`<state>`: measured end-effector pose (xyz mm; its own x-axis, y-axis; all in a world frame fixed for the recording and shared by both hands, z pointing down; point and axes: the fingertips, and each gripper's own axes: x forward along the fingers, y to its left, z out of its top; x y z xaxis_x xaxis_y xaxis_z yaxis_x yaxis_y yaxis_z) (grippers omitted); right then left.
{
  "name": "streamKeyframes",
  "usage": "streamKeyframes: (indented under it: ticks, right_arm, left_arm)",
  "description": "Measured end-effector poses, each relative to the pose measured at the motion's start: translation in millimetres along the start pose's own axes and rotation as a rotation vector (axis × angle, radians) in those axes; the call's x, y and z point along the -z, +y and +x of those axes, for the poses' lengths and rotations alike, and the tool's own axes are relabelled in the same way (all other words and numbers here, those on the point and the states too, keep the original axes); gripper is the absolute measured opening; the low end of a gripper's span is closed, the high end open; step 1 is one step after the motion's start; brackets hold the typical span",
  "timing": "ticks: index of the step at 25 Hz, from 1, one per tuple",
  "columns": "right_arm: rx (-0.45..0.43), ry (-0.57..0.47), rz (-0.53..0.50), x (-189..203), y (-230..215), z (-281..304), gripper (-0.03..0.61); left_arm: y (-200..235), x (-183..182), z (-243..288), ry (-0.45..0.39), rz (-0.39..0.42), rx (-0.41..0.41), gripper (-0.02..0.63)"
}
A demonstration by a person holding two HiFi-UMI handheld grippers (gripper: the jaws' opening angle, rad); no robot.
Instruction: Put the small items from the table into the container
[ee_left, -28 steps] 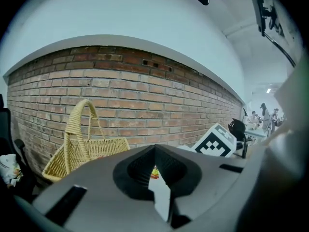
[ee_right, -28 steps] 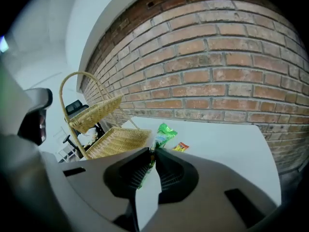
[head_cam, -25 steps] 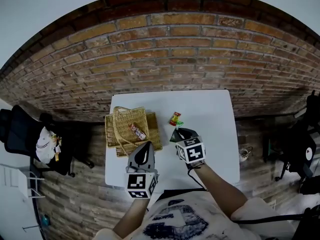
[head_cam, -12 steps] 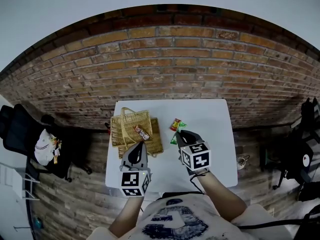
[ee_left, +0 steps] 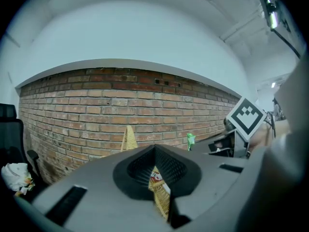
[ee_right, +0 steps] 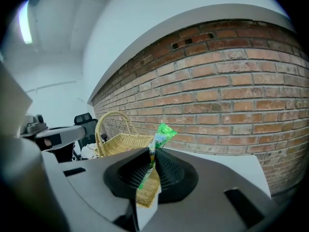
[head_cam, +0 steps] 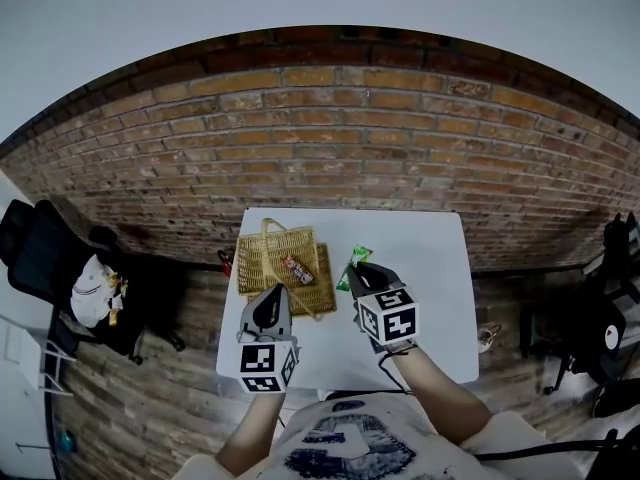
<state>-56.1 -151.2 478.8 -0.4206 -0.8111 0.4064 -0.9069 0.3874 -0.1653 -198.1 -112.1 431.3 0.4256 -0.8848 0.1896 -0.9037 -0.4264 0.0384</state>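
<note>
A woven basket [head_cam: 262,268] with a looped handle stands on the left half of the white table [head_cam: 430,268]. In it lies a red and white snack packet [head_cam: 298,269]. My right gripper [head_cam: 358,270] hangs above the table just right of the basket, shut on a green packet [head_cam: 357,257]. In the right gripper view the green packet [ee_right: 163,133] sticks up from between the jaws of my right gripper [ee_right: 150,154], with the basket [ee_right: 120,141] to the left. My left gripper [head_cam: 273,298] hovers at the basket's near edge, shut and empty. Past its tips [ee_left: 155,150] show wicker and the snack packet [ee_left: 155,177].
A brick wall [head_cam: 330,138] runs behind the table's far edge. A black office chair with a white bag [head_cam: 95,293] stands at the left on the wood floor. More dark chairs [head_cam: 600,328] stand at the right. The table's right half is bare.
My right gripper has risen off the table with the green packet in it. My left gripper has drawn in towards the basket's near edge. The view has shifted, so the table sits lower in the picture.
</note>
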Motion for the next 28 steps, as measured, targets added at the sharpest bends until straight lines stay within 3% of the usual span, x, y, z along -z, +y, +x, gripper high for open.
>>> streamKeyframes:
  ticks: [28]
  right_arm:
    - [-0.091,0.034,-0.066,-33,45,92,0.055]
  left_arm:
    - [96,12,9,0.025,-0.039,-0.111,0.048]
